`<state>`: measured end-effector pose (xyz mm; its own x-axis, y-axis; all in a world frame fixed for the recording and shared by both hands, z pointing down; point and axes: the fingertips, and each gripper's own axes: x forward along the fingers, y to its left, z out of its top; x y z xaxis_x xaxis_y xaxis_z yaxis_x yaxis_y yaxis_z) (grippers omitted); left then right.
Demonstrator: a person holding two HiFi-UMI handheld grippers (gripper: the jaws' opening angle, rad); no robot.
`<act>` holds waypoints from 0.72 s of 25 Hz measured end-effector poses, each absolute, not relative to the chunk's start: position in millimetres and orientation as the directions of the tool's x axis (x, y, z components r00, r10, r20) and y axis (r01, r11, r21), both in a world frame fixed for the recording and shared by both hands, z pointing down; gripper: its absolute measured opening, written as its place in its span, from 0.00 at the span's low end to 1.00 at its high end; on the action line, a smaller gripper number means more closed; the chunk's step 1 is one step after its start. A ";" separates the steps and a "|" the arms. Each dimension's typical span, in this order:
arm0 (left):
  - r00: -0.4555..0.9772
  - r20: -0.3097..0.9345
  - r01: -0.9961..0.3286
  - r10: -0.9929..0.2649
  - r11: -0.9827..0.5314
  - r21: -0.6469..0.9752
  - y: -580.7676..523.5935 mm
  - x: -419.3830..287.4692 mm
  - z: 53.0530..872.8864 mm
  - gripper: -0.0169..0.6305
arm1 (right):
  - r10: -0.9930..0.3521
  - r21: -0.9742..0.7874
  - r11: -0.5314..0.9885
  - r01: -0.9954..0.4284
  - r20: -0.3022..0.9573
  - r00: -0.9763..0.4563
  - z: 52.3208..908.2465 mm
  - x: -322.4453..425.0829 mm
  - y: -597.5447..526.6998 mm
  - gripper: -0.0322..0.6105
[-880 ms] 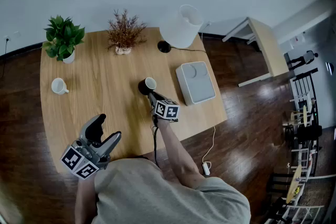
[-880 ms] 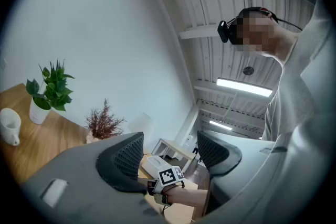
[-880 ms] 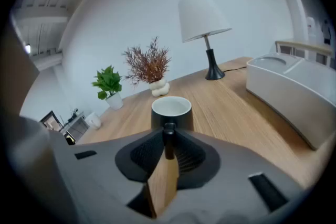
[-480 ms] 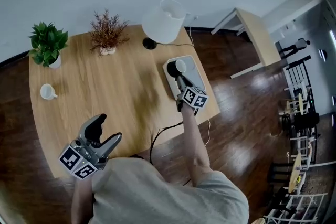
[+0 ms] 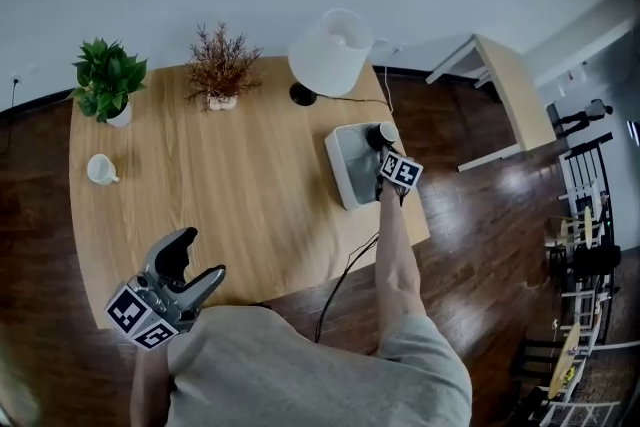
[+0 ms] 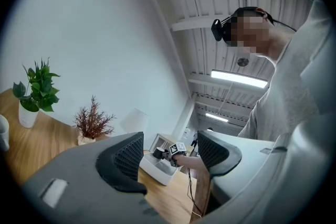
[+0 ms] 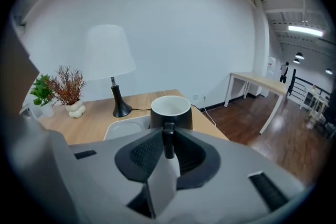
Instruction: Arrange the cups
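A black cup (image 5: pixel 381 135) with a white inside (image 7: pixel 170 108) is held by its handle in my right gripper (image 5: pixel 386 151), which is shut on it. In the right gripper view the handle (image 7: pixel 168 139) sits pinched between the jaws of the right gripper (image 7: pixel 168 147). The cup is at the far right corner of the grey tray (image 5: pixel 347 173); whether it rests there I cannot tell. A white cup (image 5: pixel 100 170) stands near the table's left edge. My left gripper (image 5: pixel 200 256) hovers open and empty at the front left, and the left gripper (image 6: pixel 168 152) looks across at the tray (image 6: pixel 155 168).
A white lamp (image 5: pixel 331 52), a dried-twig pot (image 5: pixel 221 75) and a green plant (image 5: pixel 108 80) line the back of the round wooden table (image 5: pixel 230 195). A cable (image 5: pixel 350 260) hangs off the front edge. A small side table (image 5: pixel 505 85) stands on the floor to the right.
My right gripper has carried the black cup from the middle of the table rightward to the tray's far right corner. The left gripper has stayed in place.
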<state>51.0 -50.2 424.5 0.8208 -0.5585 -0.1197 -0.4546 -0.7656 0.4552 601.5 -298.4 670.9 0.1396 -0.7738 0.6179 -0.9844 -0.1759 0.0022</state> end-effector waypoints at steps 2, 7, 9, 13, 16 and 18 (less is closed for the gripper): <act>0.817 -0.122 -0.458 -0.563 -0.763 0.456 -50.3 50.9 422.3 0.50 | -0.778 0.014 -0.158 -0.987 0.614 0.133 675.3 598.3 -301.2 0.18; 0.804 -0.153 -0.449 -0.575 -0.755 0.479 -48.5 51.1 416.4 0.50 | -0.767 0.017 -0.202 -0.979 0.619 0.169 680.0 603.0 -294.1 0.25; 0.790 -0.180 -0.443 -0.586 -0.749 0.493 -50.5 47.9 412.2 0.50 | -0.768 -0.041 -0.263 -0.964 0.614 0.183 678.9 607.5 -281.2 0.32; 0.757 -0.229 -0.439 -0.612 -0.735 0.516 -55.4 32.4 404.8 0.50 | -0.893 -0.240 -0.209 -0.948 0.442 0.085 628.5 556.3 -244.3 0.29; 0.730 -0.260 -0.430 -0.632 -0.721 0.543 -55.3 11.2 398.8 0.50 | -0.940 -0.282 0.050 -0.958 0.311 -0.141 592.6 446.6 -222.4 0.23; 0.709 -0.280 -0.424 -0.647 -0.709 0.564 -54.1 -3.3 395.8 0.50 | -0.909 -0.274 0.227 -0.934 0.284 -0.304 583.4 364.5 -209.2 0.23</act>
<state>-3.3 -54.1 395.8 0.7094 -0.6467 -0.2802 -0.4238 -0.7091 0.5636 364.5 -209.2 583.4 -0.3043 -0.9091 0.2844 -0.9345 0.2269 -0.2744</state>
